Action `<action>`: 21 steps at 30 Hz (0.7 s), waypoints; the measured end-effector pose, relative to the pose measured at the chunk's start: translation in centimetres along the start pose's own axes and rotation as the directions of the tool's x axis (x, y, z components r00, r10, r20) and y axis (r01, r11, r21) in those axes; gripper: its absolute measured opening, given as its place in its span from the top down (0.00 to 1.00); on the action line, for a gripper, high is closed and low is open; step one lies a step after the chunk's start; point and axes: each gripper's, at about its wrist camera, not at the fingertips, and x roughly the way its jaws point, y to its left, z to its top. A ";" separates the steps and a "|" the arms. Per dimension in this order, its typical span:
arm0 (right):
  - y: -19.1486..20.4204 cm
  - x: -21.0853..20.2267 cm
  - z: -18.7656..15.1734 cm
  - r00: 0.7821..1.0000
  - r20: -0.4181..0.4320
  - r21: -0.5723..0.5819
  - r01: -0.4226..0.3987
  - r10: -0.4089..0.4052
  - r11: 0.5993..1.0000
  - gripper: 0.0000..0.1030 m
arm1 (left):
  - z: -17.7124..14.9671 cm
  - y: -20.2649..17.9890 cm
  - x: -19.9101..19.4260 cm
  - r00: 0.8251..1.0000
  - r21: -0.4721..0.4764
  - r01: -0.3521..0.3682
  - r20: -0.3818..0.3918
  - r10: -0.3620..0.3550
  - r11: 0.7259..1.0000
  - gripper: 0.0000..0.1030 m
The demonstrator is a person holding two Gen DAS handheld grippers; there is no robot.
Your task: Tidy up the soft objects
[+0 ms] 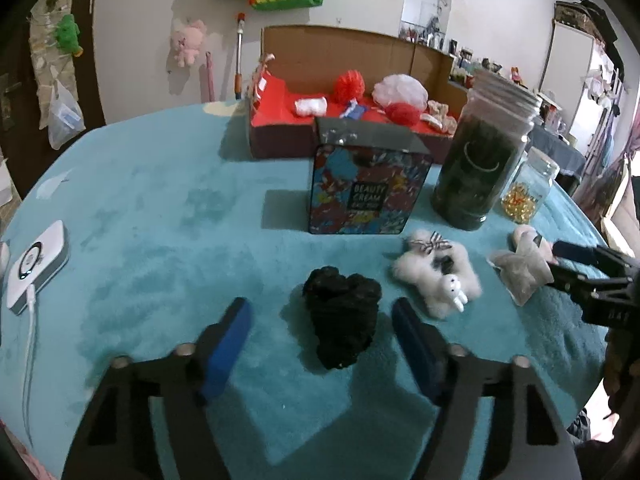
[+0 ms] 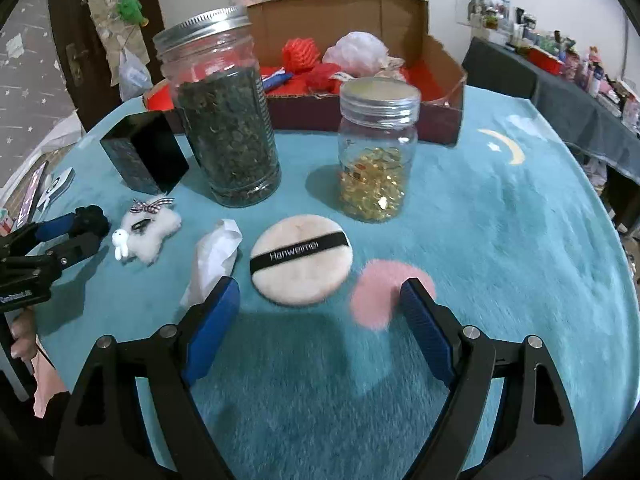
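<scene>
The left gripper (image 1: 322,340) is hanging over the teal-covered counter (image 1: 160,208) with its jaws apart and nothing clamped; a black soft bundle (image 1: 342,316) is lying directly ahead, partly between the two blue pads, and neither pad appears to be touching it. The bundle's long axis is running roughly along the line the gripper points, so the jaws are straddling its narrow width. The right gripper (image 2: 320,328) is also holding its jaws apart and empty, and is facing a round white powder puff (image 2: 301,262) just ahead, with a pink puff (image 2: 380,296) beside the right pad and a crumpled white wrapper (image 2: 216,256) beside the left pad. A white fluffy toy (image 1: 436,276) is lying between the two grippers. The left hand is judged nearer to the bundle. The red-lined cardboard box (image 1: 280,120) behind the jars is the probable destination.
</scene>
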 end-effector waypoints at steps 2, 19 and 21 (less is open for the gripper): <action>0.3 0.4 0.5 1.000 -0.004 -0.024 -0.005 0.005 1.000 0.20 | 0.2 -0.1 0.1 1.000 0.012 -0.006 0.009 0.006 1.000 0.44; 0.0 -1.7 1.6 0.990 0.098 -0.029 -0.103 0.105 0.994 0.89 | 4.2 -5.5 -0.6 0.977 0.132 0.202 0.038 -0.209 0.970 0.74; 0.0 -2.1 2.0 0.986 0.109 -0.029 -0.120 0.123 0.992 0.89 | 4.5 -6.2 -0.5 0.971 0.146 0.231 0.031 -0.238 0.962 0.74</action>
